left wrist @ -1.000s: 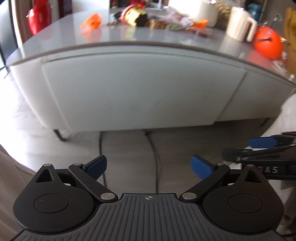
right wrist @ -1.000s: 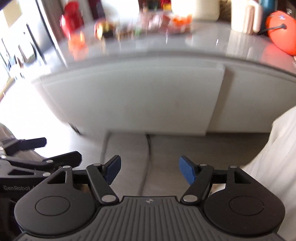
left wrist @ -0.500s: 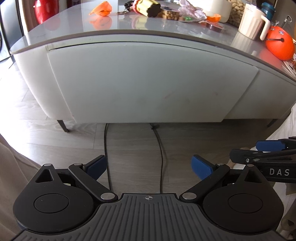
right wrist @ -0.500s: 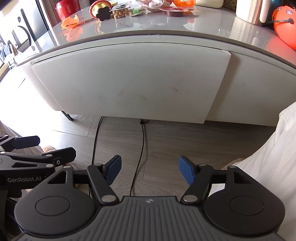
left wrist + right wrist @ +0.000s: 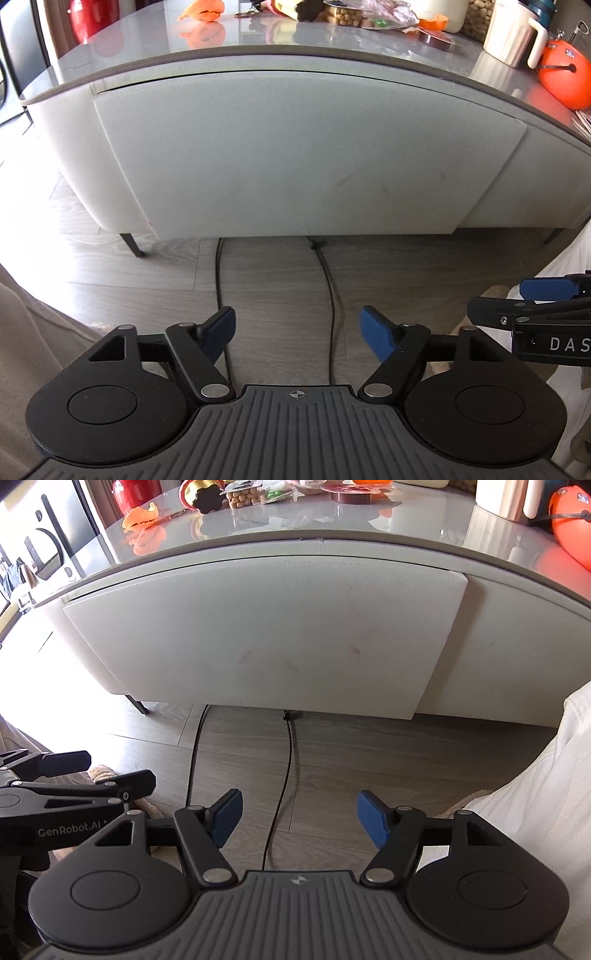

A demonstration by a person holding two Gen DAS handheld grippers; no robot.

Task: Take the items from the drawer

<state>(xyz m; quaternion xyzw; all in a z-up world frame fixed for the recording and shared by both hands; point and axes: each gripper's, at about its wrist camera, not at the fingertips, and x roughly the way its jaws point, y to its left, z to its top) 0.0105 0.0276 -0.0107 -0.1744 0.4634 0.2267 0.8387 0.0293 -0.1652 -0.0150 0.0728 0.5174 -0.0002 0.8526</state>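
A pale grey drawer front (image 5: 295,155) (image 5: 266,635) fills the side of a low table and is closed; nothing inside it shows. My left gripper (image 5: 297,330) hangs open over the wooden floor, well short of the drawer, nothing between its blue pads. My right gripper (image 5: 299,816) is open too, at about the same distance from the drawer. Each gripper shows at the edge of the other's view: the right gripper (image 5: 539,314) in the left wrist view, the left gripper (image 5: 74,782) in the right wrist view.
The glossy grey table top (image 5: 295,40) carries an orange wrapper (image 5: 201,11), snack packets (image 5: 240,494), a cream jug (image 5: 513,33) and an orange round object (image 5: 563,74). Two black cables (image 5: 328,295) run across the floor. White fabric (image 5: 554,794) lies right, beige fabric (image 5: 26,325) left.
Both views have steadied and tilted down; the table and drawer front now sit a little closer and sharper. Both grippers stay open.
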